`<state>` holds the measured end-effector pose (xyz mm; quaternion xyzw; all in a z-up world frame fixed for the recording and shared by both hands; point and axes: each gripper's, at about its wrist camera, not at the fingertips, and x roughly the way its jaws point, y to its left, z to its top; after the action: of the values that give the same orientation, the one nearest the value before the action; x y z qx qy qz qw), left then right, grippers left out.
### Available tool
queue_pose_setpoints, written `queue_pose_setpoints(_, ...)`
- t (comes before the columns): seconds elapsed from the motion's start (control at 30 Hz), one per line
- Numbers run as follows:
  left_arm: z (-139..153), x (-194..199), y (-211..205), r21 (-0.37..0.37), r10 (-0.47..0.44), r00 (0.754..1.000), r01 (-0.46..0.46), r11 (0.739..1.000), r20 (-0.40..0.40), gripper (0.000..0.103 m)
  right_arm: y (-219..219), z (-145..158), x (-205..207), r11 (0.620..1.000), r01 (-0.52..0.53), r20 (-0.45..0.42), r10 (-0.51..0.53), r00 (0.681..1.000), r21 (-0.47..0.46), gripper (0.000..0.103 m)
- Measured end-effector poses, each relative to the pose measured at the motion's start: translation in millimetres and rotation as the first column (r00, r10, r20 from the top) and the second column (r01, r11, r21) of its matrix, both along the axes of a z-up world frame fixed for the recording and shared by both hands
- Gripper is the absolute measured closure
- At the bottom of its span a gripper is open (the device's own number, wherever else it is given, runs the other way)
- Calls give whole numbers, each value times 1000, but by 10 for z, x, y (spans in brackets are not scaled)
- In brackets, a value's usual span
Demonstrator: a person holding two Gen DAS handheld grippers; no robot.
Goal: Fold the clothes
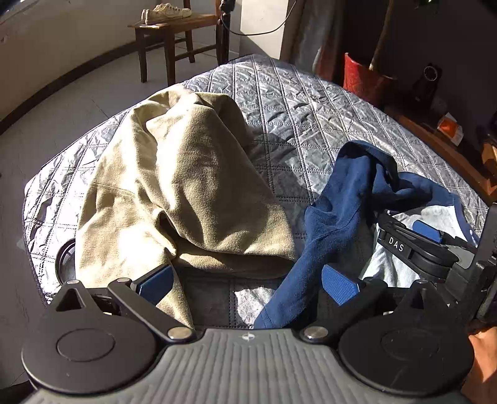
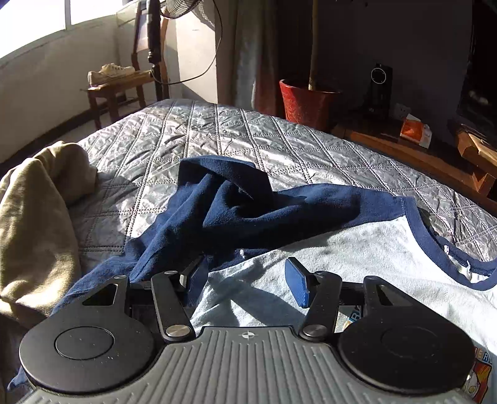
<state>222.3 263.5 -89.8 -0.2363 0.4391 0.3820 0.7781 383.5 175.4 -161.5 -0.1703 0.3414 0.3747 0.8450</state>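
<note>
Clothes are lying crumpled on a silver quilted bed cover [image 1: 310,102], sun hitting hard, long shadows. Khaki fleece garment [image 1: 186,186] is sitting bunched up on the left side of the cover, one edge hanging down toward the near edge. Navy sleeve [image 1: 338,205] of a white-and-navy shirt [image 2: 357,248] is twisting in a heap to the right of it, well apart from the khaki piece at the far end, almost touching near the camera. White body of the shirt is spreading flat to the near right, navy collar trim running along its right side, printed graphic peeking at the near right corner in the right wrist view.

Left gripper [image 1: 248,284] is hovering low over the near edge of the cover, jaws wide apart, holding nothing; left pad is lying against the khaki hem, right pad just beside the navy sleeve. Right gripper [image 2: 248,281] is sitting over the shirt, jaws wide apart too, gripping nothing; its left finger is resting at the navy sleeve where it meets the white body, right finger over the white fabric. Right gripper is also showing at the right edge of the left wrist view, over the white fabric.

Far back: wooden chair [image 1: 174,34] with pale sneakers [image 1: 166,12] on it, red pot [image 2: 306,99], orange box [image 2: 416,130] on a wooden ledge.
</note>
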Motion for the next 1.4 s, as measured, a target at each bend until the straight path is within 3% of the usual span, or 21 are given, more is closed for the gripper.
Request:
queue_pose_setpoints(0.1, -35, 30, 37, -4, -18, 999, 18, 1000, -36, 1, 180, -62, -2, 998, -17, 30, 19, 999, -67, 21)
queue_pose_setpoints(0.2, -80, 20, 73, -24, -18, 998, 17, 1000, -55, 1, 205, -115, 72, 998, 21, 60, -17, 998, -65, 23)
queue_pose_setpoints(0.27, -94, 16, 89, -36, -19, 998, 17, 999, -57, 1, 172, -111, 139, 999, 37, 30, -37, 999, -21, 49)
queue_pose_setpoints(0.3, -95, 12, 94, -39, -19, 998, 17, 999, -55, 1, 177, -101, 157, 999, 49, 30, -48, 998, -22, 78)
queue_pose_setpoints(0.33, -96, 10, 96, -40, -19, 998, 16, 999, -54, 1, 194, -92, 174, 998, 59, 26, -59, 998, -27, 96)
queue_pose_setpoints(0.5, -99, -6, 109, -49, -20, 999, 18, 999, -49, 1, 203, 6, 241, 990, 132, -26, -131, 991, 46, 96)
queue_pose_setpoints(0.7, -95, -30, 128, -59, 10, 1000, -11, 998, -19, 1, 247, 121, 99, 992, 83, -18, -82, 997, 97, 96)
queue_pose_setpoints(0.83, -119, -5, 106, -51, 10, 999, -12, 999, -38, 2, 215, 194, 8, 989, 46, -25, -43, 999, 137, 87)
queue_pose_setpoints(0.9, -117, -8, 106, -52, 12, 999, -14, 999, -34, 2, 199, 230, -37, 987, 27, -28, -23, 999, 158, 77)
queue_pose_setpoints(1.03, -73, -29, 149, -41, 22, 1000, -23, 999, -20, 1, -643, 366, -88, 945, 219, -114, -197, 974, 244, 60)
queue_pose_setpoints(1.1, -49, -51, 194, -36, 35, 999, -35, 999, -13, 1, -1033, 358, -291, 947, 255, -114, -237, 965, 196, 59)
queue_pose_setpoints(1.2, -16, -80, 268, -38, 54, 999, -55, 998, -2, 1, -1284, 314, -826, 976, 201, -84, -195, 977, 81, 58)
queue_pose_setpoints(1.27, 7, -92, 298, -23, 65, 998, -65, 998, 3, 1, -1309, 328, -1276, 992, 117, -66, -114, 991, 53, 54)
queue_pose_setpoints(1.33, 25, -108, 331, -8, 78, 997, -78, 997, 4, 1, -1266, 337, -1681, 999, 28, -71, -25, 997, 43, 43)
queue_pose_setpoints(1.4, 38, -130, 380, 0, 93, 996, -93, 996, 4, 1, -1147, 334, -2018, 997, -64, -103, 69, 992, 53, 43)
